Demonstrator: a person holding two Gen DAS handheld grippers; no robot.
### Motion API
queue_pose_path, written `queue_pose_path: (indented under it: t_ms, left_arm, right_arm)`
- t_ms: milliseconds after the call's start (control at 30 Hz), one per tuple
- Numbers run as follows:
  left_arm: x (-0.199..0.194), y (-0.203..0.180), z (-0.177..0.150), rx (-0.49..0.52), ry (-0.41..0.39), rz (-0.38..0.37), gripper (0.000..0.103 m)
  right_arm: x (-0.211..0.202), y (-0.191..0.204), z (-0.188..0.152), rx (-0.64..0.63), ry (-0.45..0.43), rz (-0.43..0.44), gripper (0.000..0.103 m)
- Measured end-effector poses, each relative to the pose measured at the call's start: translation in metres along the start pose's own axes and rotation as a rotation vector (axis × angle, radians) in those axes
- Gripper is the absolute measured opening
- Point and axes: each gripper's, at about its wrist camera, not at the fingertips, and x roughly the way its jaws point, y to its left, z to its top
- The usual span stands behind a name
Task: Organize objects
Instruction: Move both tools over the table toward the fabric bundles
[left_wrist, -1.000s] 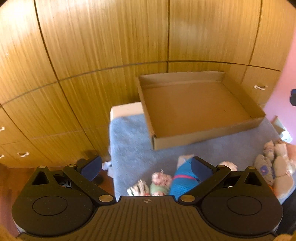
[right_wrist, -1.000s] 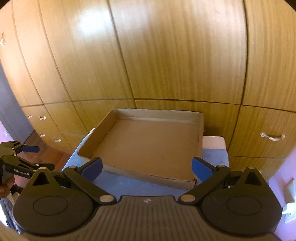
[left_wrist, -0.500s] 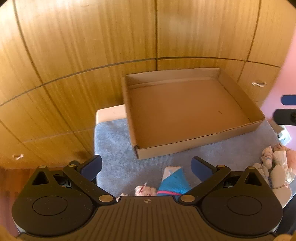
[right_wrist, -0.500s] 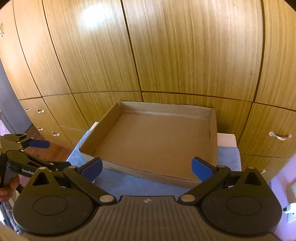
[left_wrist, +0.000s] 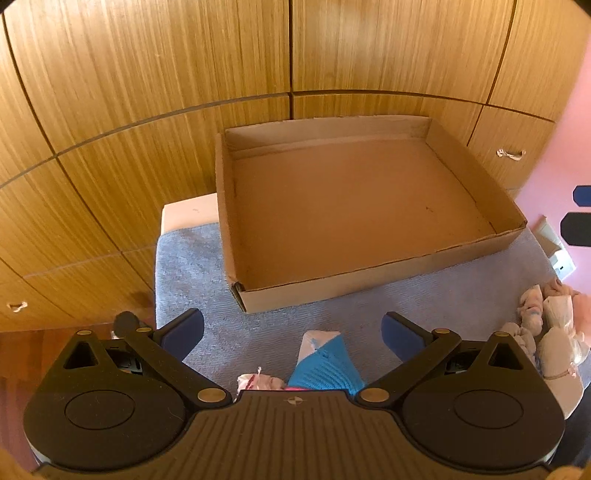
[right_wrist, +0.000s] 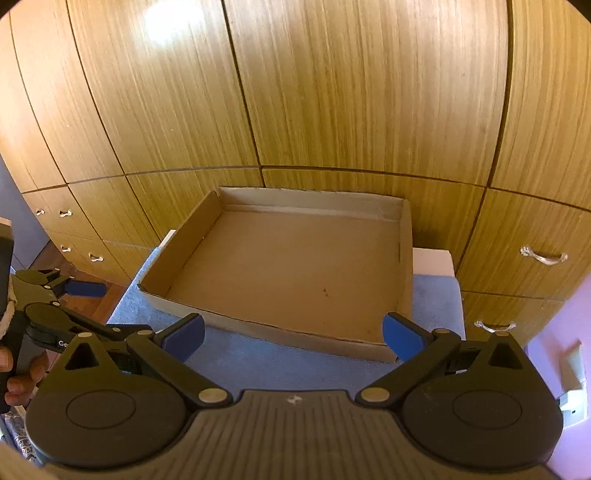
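Note:
A shallow brown cardboard box (left_wrist: 369, 280) with nothing in it lies on a blue-grey towel (left_wrist: 192, 266). In the left wrist view my left gripper (left_wrist: 291, 332) hangs open above the towel in front of the box; a blue knitted cloth item (left_wrist: 325, 365) and a small pink-white item (left_wrist: 255, 380) lie just below it, partly hidden by the gripper body. A heap of pale soft items (left_wrist: 546, 332) sits at the right edge. The right wrist view has the box (right_wrist: 258, 325) ahead of my open right gripper (right_wrist: 293, 334), nothing between its fingers.
Wooden cabinet doors and drawers (right_wrist: 332, 92) with metal handles (right_wrist: 543, 256) stand close behind the box. A white surface (left_wrist: 188, 214) pokes out under the towel. A hand (right_wrist: 14, 380) holds the left gripper (right_wrist: 48, 291) at the left edge. A pink wall (left_wrist: 561, 177) is at right.
The left view has swung so the box sits more central and the cloth items have slipped lower under the gripper. The right view has moved nearer the box. Both grippers stay open.

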Motion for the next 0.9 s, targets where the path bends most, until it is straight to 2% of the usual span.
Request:
queue_pose_path:
  t_ms: [900]
  left_arm:
    - [-0.0008, -0.0054, -0.0018, 0.013, 0.005, 0.018, 0.102]
  right_arm:
    - [-0.0050, -0.0084, -0.0059, 0.004, 0.014, -0.025, 0.102]
